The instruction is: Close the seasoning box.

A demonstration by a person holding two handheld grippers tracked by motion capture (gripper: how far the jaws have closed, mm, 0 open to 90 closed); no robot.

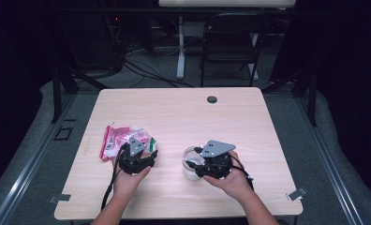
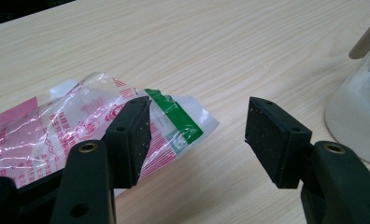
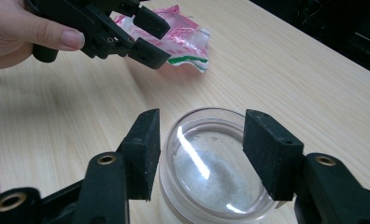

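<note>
A: Where's the left gripper [image 1: 137, 158] sitting?
B: Lower left of centre in the high view, hovering at the near end of the plastic packet [image 1: 120, 139]. Jaws are standing apart, nothing between the pads.

A: Packet position?
B: Lying flat on the surface [image 1: 183, 112], left of centre in the high view. Clear film, pink and red print, green stripe at one end. In the left gripper view the packet [image 2: 80, 135] is running in from the left edge, its green-striped end showing just past the left jaw. Can't tell if that jaw is touching the film.

A: Right gripper [image 1: 207, 164]?
B: Lower centre in the high view, hand wrapping it from below. Jaws are standing wide, straddling the clear round container [image 1: 191, 164]. In the right gripper view the container [image 3: 216, 168] is filling the gap at the bottom of the frame, white powdery stuff inside. Pads are sitting either side of the rim, not pressing on it as far as I can see.

A: The two grippers relative to each other?
B: Near, not touching. The right gripper view is catching the left gripper [image 3: 148, 37] in the upper left of the frame, over the packet [image 3: 183, 42].
</note>
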